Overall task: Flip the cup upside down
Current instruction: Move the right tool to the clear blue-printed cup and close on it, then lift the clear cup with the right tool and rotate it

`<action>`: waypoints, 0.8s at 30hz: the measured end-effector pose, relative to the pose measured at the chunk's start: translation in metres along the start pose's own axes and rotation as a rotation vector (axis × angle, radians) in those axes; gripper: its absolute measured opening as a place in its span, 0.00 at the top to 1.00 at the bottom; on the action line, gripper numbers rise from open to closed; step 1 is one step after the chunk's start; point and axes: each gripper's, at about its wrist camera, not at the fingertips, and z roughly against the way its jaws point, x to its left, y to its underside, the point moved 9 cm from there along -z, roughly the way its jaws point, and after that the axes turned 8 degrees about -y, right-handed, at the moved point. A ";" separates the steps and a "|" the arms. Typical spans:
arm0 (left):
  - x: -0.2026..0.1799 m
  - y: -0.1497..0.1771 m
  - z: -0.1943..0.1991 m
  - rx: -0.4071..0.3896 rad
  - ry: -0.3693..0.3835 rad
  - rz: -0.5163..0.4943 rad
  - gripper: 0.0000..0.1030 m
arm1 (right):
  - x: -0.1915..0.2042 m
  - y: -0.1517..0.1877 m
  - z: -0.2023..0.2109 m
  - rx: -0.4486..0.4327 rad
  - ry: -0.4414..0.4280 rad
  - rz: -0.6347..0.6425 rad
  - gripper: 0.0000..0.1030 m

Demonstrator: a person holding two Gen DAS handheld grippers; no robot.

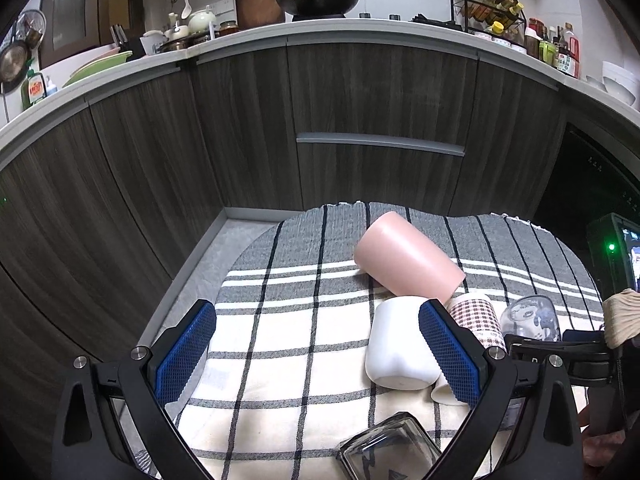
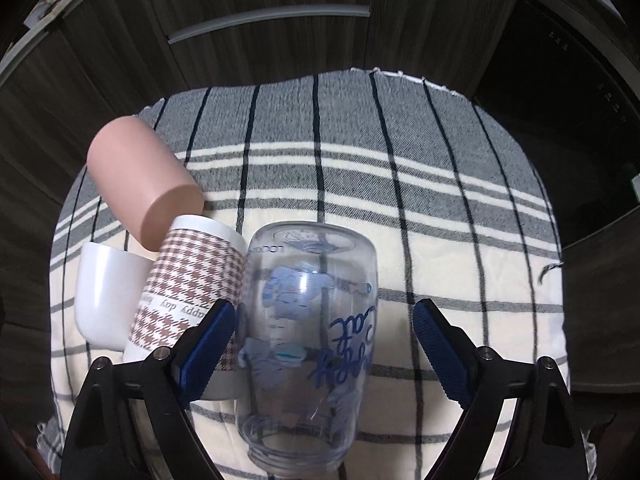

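Several cups stand upside down on a plaid cloth (image 1: 280, 320). A pink cup (image 1: 408, 260) leans tilted on a white cup (image 1: 396, 344) and a houndstooth cup (image 1: 476, 316). A clear printed cup (image 2: 308, 320) stands base up between the fingers of my right gripper (image 2: 324, 348), which is open around it; the left pad is close to its side. My left gripper (image 1: 316, 352) is open and empty, its right finger in front of the white cup. The pink cup (image 2: 144, 184), white cup (image 2: 104, 292) and houndstooth cup (image 2: 192, 280) show at left in the right wrist view. The clear cup (image 1: 528, 316) also shows in the left wrist view.
A square clear glass container (image 1: 388, 452) lies at the near edge of the cloth (image 2: 440, 200). Dark wood cabinets (image 1: 360, 100) stand behind the table. A device with a green light (image 1: 612, 256) stands at the right. The right gripper's body (image 1: 560, 352) shows beside the cups.
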 end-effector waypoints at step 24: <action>0.023 0.032 0.094 -0.024 0.040 -0.021 0.00 | 0.026 0.078 0.068 0.045 -0.155 -0.006 0.29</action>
